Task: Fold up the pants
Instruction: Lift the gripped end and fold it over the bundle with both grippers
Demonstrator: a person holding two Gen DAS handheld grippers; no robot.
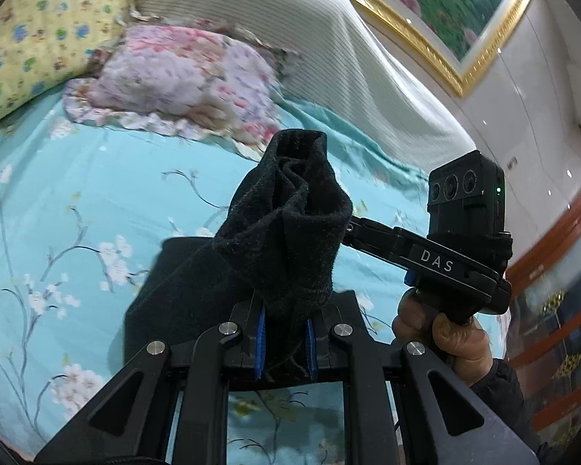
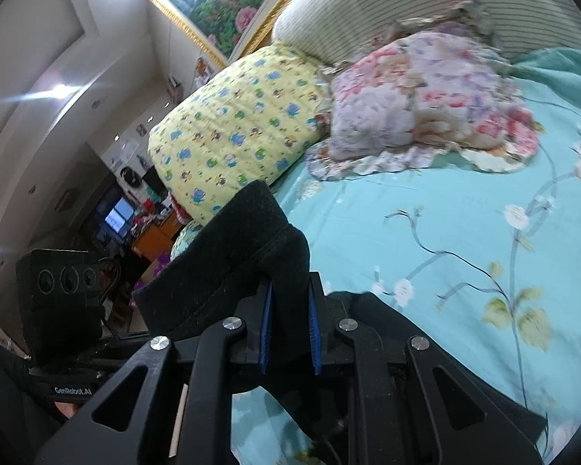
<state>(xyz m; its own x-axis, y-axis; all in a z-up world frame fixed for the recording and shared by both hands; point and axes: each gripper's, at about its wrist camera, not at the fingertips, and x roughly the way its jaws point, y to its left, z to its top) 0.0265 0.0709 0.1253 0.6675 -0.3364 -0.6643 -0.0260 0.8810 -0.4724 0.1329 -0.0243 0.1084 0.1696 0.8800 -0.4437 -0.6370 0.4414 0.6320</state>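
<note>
The black pants [image 1: 286, 224] are lifted above the turquoise flowered bed sheet [image 1: 97, 201]. My left gripper [image 1: 284, 343] is shut on a bunched end of the pants, which stands up in front of it. In the left wrist view the right gripper's body [image 1: 437, 255] is close on the right, its fingers hidden behind the cloth. My right gripper [image 2: 290, 333] is shut on another part of the pants [image 2: 244, 248], and cloth hangs below it over the sheet [image 2: 426, 232]. The left gripper's body [image 2: 64, 302] shows at the left.
A flowered pink pillow [image 1: 182, 77] and a yellow printed pillow [image 1: 38, 31] lie at the head of the bed, against a striped white headboard cover [image 1: 290, 31]. A gold-framed painting [image 1: 445, 11] hangs on the wall. Cluttered furniture [image 2: 135, 224] stands beside the bed.
</note>
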